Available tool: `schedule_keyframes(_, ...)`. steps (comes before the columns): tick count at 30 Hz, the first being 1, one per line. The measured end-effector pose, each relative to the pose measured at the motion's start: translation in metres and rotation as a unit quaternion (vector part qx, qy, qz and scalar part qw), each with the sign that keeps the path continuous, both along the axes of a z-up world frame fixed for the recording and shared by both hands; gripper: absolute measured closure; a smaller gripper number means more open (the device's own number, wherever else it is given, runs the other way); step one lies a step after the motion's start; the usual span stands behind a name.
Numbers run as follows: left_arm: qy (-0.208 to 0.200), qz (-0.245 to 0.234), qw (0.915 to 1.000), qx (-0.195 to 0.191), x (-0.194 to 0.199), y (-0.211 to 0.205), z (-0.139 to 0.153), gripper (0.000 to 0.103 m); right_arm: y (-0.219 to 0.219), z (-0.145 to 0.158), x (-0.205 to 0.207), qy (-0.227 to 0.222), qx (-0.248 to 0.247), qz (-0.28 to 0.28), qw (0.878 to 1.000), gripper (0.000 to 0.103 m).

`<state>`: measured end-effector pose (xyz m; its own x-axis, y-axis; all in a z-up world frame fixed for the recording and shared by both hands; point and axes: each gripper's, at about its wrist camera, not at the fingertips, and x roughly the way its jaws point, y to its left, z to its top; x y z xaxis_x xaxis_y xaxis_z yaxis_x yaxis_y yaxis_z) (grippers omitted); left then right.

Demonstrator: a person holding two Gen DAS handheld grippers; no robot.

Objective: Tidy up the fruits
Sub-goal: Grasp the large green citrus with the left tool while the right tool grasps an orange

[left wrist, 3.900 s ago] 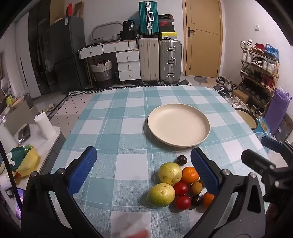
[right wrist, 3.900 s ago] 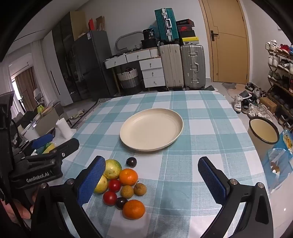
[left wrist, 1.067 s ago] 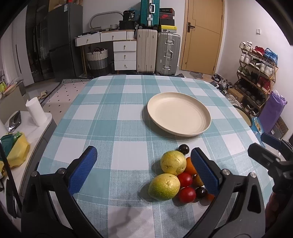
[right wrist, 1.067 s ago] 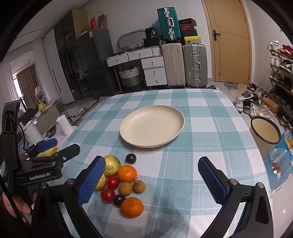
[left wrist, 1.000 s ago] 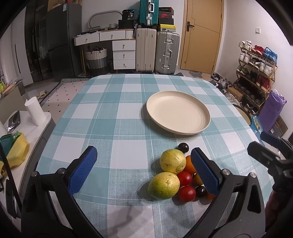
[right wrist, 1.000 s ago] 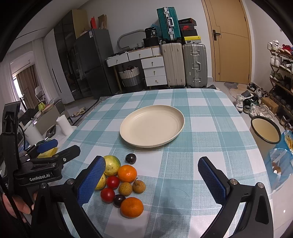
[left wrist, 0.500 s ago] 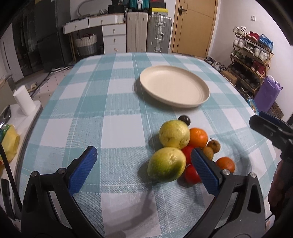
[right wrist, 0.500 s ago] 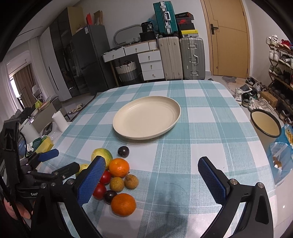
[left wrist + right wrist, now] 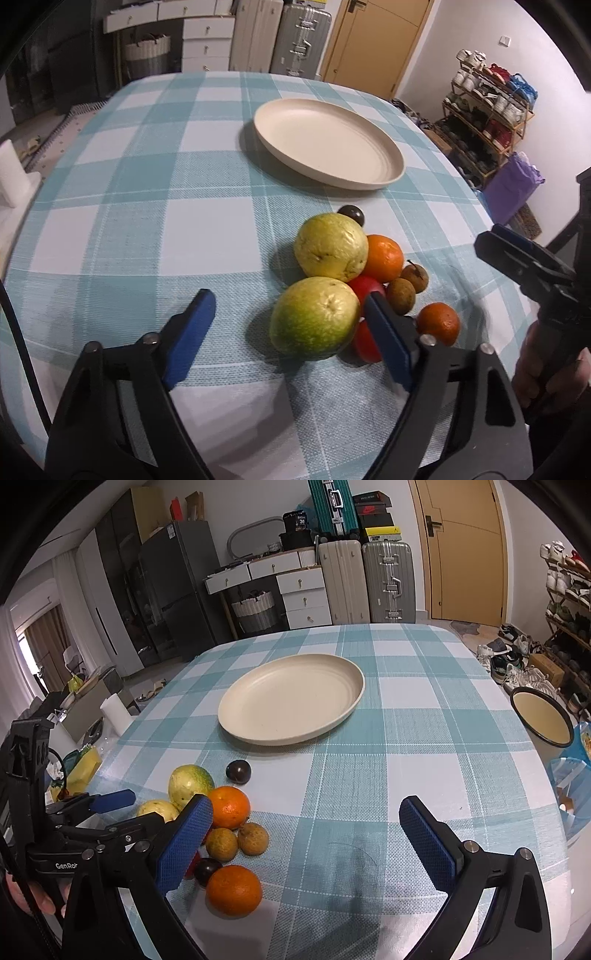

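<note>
A pile of fruit lies on the checked tablecloth in front of a cream plate (image 9: 391, 177). My left gripper (image 9: 288, 299) straddles the nearest green-yellow guava (image 9: 314, 323) and its jaws are closing. The right pad (image 9: 384, 339) is close beside the guava and the left pad (image 9: 190, 332) stands clear of it. Behind sit a second guava (image 9: 332, 247), an orange (image 9: 384, 258), a dark plum (image 9: 351, 213), tomatoes (image 9: 365, 288), longans (image 9: 400, 291) and a small orange (image 9: 439, 323). My right gripper (image 9: 304, 805) hangs open over bare cloth to the right of the pile, nothing between its fingers.
The table's right edge drops off near a round basin (image 9: 541, 716) and a shoe rack (image 9: 487, 110). A low side table with a paper roll (image 9: 116, 712) stands to the left. Suitcases (image 9: 369, 583) and drawers (image 9: 295, 590) line the far wall.
The left gripper has come down and tipped toward the fruit pile, and its jaws have narrowed around the near guava. The right gripper has sunk slightly toward the table.
</note>
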<state>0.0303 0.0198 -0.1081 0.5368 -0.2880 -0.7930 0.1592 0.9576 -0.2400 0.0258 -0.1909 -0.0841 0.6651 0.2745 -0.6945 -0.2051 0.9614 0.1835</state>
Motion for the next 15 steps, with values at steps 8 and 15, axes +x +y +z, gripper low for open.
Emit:
schedule_keyframes(8, 0.033, -0.029, 0.9982, -0.041, 0.012, 0.0, -0.009, 0.055, -0.003, -0.006, 0.008, 0.012, 0.006, 0.003, 1.0, 0.0)
schedule_keyframes(15, 0.049, -0.02, 0.9963, -0.068, 0.018, 0.013, -0.01, 0.056, -0.004, -0.01, 0.008, 0.024, 0.022, 0.016, 0.999, 0.0)
